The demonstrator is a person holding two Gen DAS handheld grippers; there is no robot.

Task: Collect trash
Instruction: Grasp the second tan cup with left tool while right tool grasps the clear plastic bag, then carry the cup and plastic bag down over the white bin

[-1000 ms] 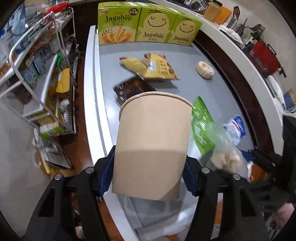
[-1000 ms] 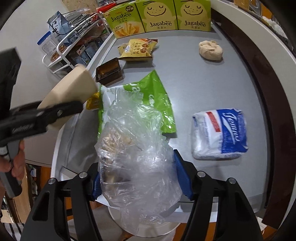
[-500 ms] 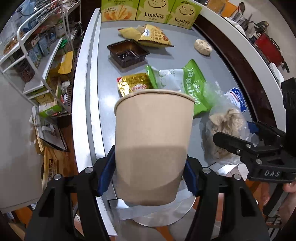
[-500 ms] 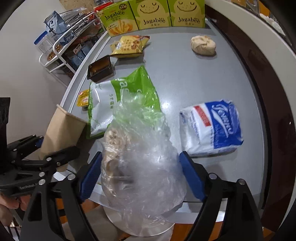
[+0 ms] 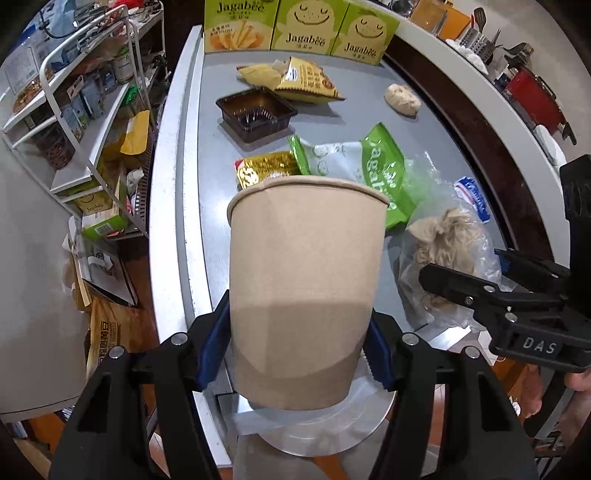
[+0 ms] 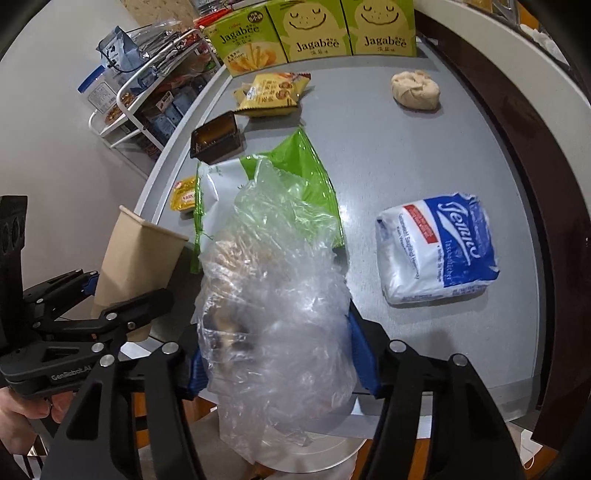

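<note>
Gripping paper cup (image 5: 303, 295) upright in left gripper (image 5: 295, 354); right gripper (image 6: 273, 354), jaws just closing, clamping clear plastic bag (image 6: 273, 288); both hanging over round bin (image 5: 325, 432) below table edge (image 5: 173, 221).

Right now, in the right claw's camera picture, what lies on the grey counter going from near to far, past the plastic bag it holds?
Tissue pack → green snack bag → dark plastic tray → yellow snack packet → Jagabee boxes.
</note>
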